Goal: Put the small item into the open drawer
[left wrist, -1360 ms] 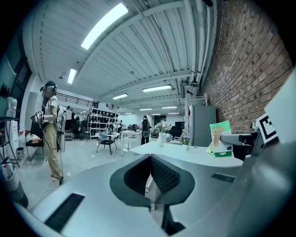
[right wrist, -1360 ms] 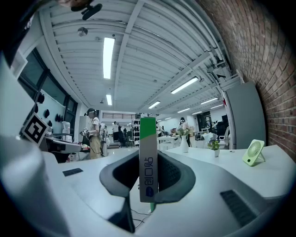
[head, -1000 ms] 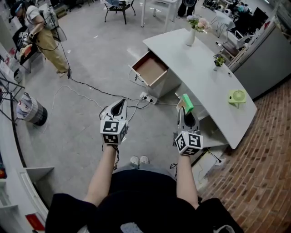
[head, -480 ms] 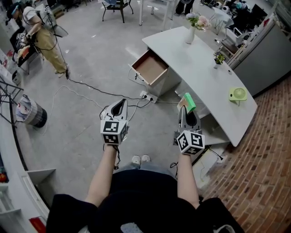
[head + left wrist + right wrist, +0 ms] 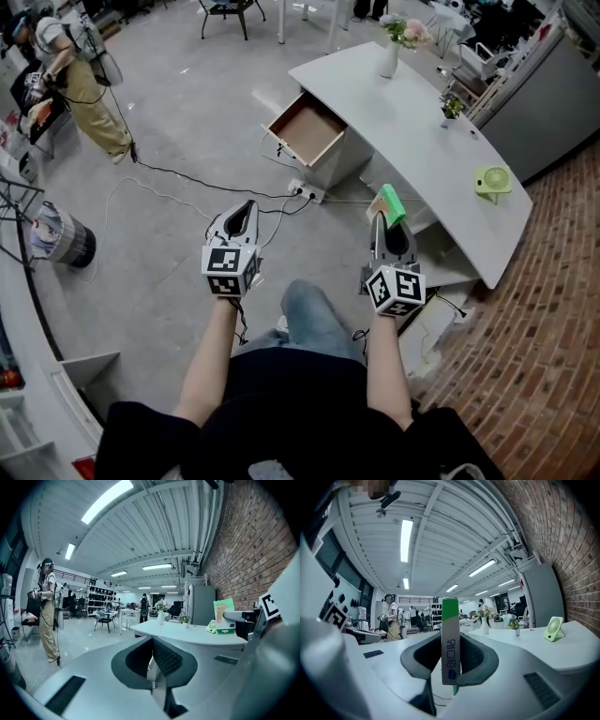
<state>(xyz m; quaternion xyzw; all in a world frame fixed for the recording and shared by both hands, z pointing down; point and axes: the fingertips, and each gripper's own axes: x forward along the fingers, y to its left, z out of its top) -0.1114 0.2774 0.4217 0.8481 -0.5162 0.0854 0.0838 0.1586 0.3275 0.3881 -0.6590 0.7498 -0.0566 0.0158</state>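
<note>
The right hand-held gripper pinches a small green and white box, well apart from the open drawer of the bench, and the left hand-held gripper is pressed together.

Bare floor lies ahead of you up to the open drawer, crossed by a black cable. The white desk walls your right.

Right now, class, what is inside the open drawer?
The open drawer shows only a bare brown bottom, with nothing visible on it. Any part still under the desk is covered.
</note>
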